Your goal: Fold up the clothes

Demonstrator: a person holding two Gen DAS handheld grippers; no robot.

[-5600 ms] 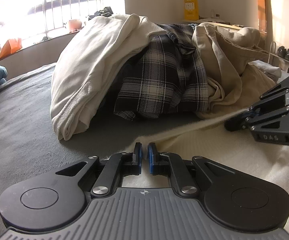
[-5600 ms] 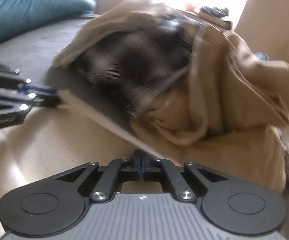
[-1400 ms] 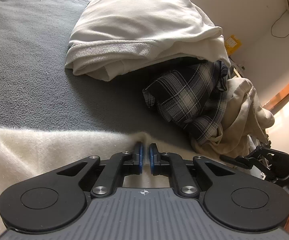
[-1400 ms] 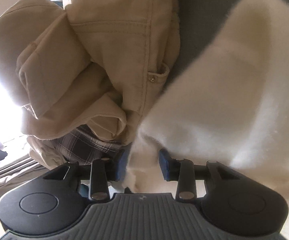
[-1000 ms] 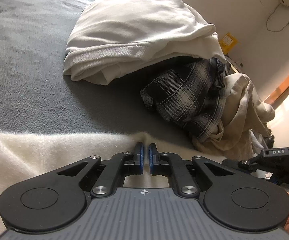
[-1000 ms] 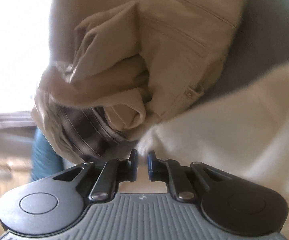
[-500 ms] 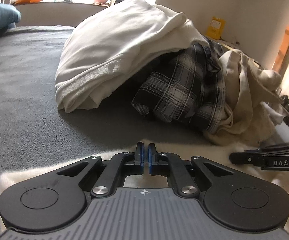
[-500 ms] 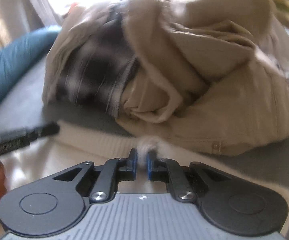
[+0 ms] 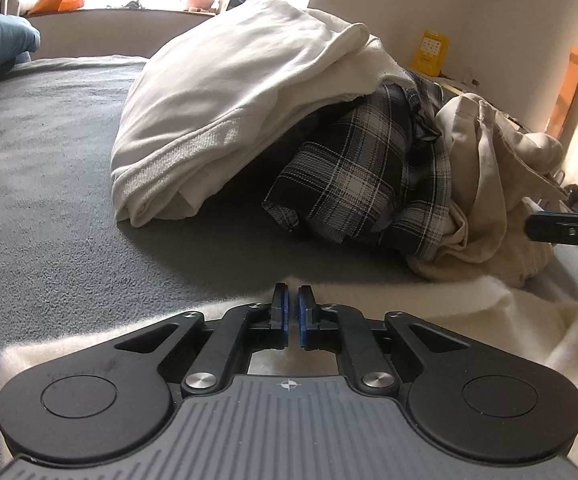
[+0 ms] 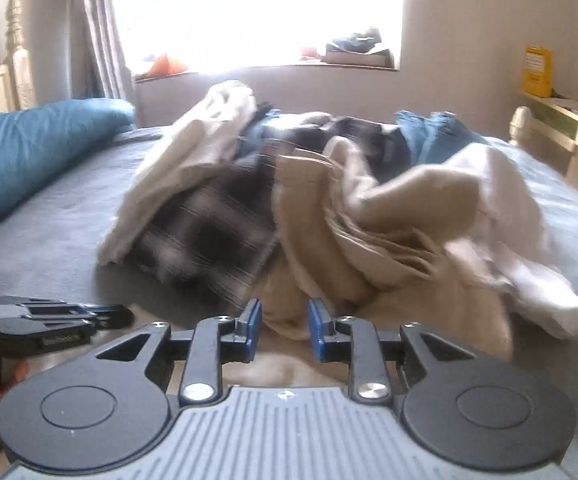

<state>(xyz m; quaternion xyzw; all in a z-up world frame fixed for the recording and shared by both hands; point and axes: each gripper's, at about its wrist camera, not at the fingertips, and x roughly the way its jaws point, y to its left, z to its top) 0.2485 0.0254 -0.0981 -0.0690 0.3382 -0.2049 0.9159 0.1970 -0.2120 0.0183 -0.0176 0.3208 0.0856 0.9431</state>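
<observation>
The bed (image 9: 41, 184), under its grey blanket, filled the room, with a blue pillow (image 10: 21, 152) at ten o'clock from the right-hand camera. In the middle lay the unfolded heap: a white sweatshirt (image 9: 225, 92) on top, a plaid shirt (image 9: 361, 168) under it toward three o'clock, and tan trousers (image 9: 489, 184) beyond that. Nearest the person, at six o'clock, a cream fleece (image 9: 429, 312) lay spread on the blanket, the piece being folded.

The left gripper (image 9: 293, 312) sat at the far edge of the fleece, its fingers drawn almost together; whether a thin edge of fleece was pinched between them I could not tell, since only a narrow slit showed. The right gripper (image 10: 284, 328) had just been opening: its fingers stood apart with nothing between them, the fleece lying loose below and the trousers just behind. From the left camera it showed only as a dark tip at three o'clock.

My worry was the released corner. Fleece is springy, and with that end let go the fold could slump or flop back. If the left hand pulled now, the whole piece might skew, or drag against the trousers just beside it and snag the heap.
</observation>
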